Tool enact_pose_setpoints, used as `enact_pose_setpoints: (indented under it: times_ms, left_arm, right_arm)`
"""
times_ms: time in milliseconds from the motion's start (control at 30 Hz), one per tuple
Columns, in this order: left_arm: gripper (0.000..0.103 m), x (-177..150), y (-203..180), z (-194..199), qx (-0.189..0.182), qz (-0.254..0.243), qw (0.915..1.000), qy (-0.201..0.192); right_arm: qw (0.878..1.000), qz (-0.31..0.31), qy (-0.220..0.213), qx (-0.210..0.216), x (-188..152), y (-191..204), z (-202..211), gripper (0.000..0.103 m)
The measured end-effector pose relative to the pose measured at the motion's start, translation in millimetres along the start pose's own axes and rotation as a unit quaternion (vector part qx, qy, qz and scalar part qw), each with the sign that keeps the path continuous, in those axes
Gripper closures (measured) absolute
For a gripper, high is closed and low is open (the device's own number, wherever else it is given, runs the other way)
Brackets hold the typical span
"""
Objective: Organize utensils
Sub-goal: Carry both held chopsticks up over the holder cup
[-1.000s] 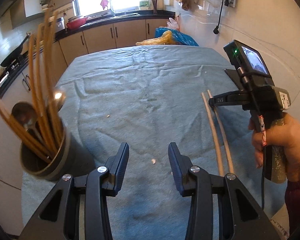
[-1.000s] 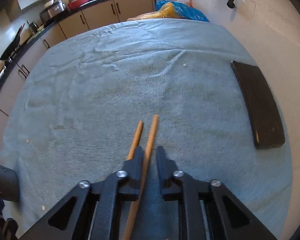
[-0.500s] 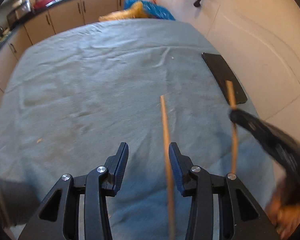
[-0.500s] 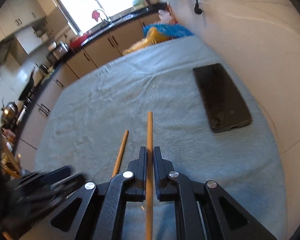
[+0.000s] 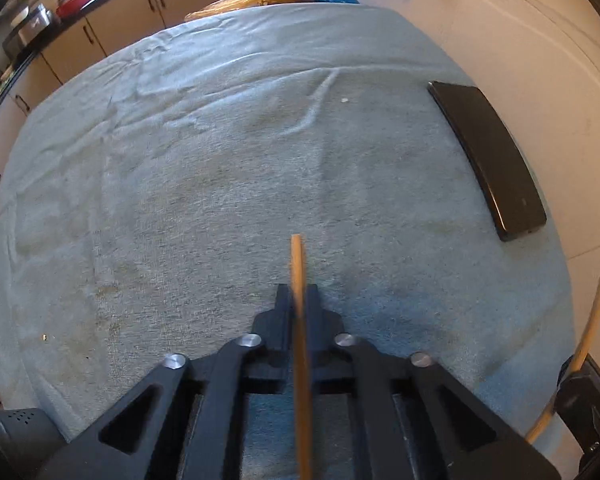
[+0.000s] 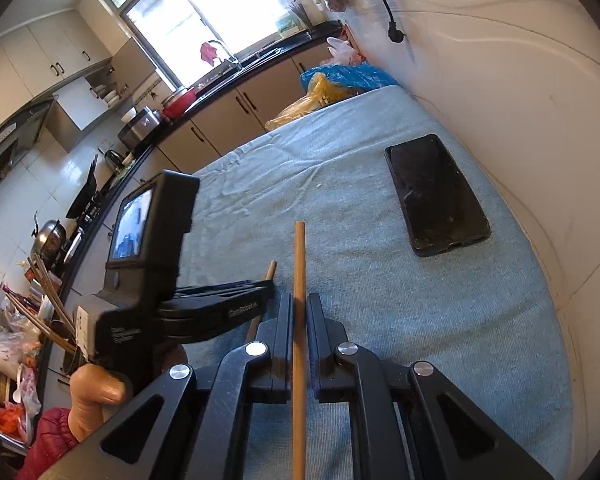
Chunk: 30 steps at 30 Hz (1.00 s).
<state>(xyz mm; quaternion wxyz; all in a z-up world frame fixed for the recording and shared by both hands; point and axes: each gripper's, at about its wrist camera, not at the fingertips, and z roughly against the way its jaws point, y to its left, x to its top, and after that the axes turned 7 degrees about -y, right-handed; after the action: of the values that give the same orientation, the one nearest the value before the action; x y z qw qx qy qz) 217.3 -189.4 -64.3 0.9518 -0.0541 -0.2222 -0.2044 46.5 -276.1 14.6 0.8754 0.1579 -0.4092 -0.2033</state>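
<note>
My left matte-black plastic hand-held gripper (image 5: 299, 300) carries silver rivets, and the thin wooden chopstick (image 5: 298, 276) between its fingers is warm orange-tan. My right black hand-held gripper (image 6: 299, 312) matches it, with a honey-brown wooden chopstick (image 6: 299, 264) of its own. The wrinkled terry towel covering the desk (image 5: 180, 200) is pale grey-blue, mottled with faint brownish stains. The flat rectangular smartphone (image 6: 436, 196) is glossy black. The crumpled plastic bags (image 6: 332, 84) are bright blue and yellow.

Towel-covered table (image 5: 180, 200) — phone (image 5: 488, 156) on it.
</note>
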Motion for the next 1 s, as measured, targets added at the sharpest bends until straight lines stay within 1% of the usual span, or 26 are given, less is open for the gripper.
enact_pose_setpoints:
  times_ms: [100, 167, 200, 333, 433, 533, 567, 633, 733, 800, 1000]
  left_arm:
    - [0.097, -7.3, -3.5, 6.1, -0.004, -0.013, 0.9998, -0.011]
    - [0.097, -16.0, 1.2, 18.1, -0.021, -0.006, 0.9995, -0.024]
    - [0.097, -18.4, 2.6, 24.2, -0.024, -0.005, 0.9992, -0.032]
    - [0.097, -31.2, 14.8, 67.5, -0.036, -0.003, 0.9957, -0.086]
    - [0.097, -39.9, 22.1, 105.7, -0.035, -0.002, 0.9902, -0.135]
    - [0.097, -51.8, 31.5, 143.8, -0.042, 0.001, 0.9823, -0.182]
    - [0.097, -51.7, 34.3, 151.9, -0.040, 0.003, 0.9798, -0.196]
    - [0.097, -58.3, 41.8, 171.4, -0.050, 0.010, 0.9748, -0.217]
    - [0.098, -67.9, 48.8, 187.7, -0.061, 0.014, 0.9701, -0.234]
    - [0.098, -74.7, 50.7, 195.7, -0.054, 0.010, 0.9673, -0.247]
    - [0.098, -84.8, 57.5, 211.6, -0.062, 0.010, 0.9627, -0.263]
  right_arm:
    - [1.000, -0.006, -0.004, 0.003, -1.3, -1.7, 4.0, 0.096]
    - [1.000, -0.006, -0.007, 0.007, -2.8, -1.7, 7.7, 0.096]
    - [1.000, -0.007, -0.011, 0.008, -3.3, -1.5, 10.5, 0.096]
    - [1.000, -0.004, -0.024, 0.015, -2.5, 1.2, 19.0, 0.096]
    - [0.999, 0.008, -0.042, 0.024, -2.7, 12.6, 28.2, 0.096]
    - [0.997, 0.026, -0.062, 0.028, -4.7, 26.6, 38.1, 0.096]
    - [0.997, 0.031, -0.068, 0.031, -5.2, 30.4, 41.0, 0.096]
    - [0.995, 0.045, -0.080, 0.033, -6.5, 39.3, 47.0, 0.096]
    - [0.993, 0.063, -0.094, 0.033, -8.3, 53.2, 53.5, 0.096]
    - [0.992, 0.072, -0.096, 0.035, -10.0, 62.2, 54.6, 0.096]
    - [0.990, 0.087, -0.100, 0.040, -10.9, 76.5, 55.0, 0.096]
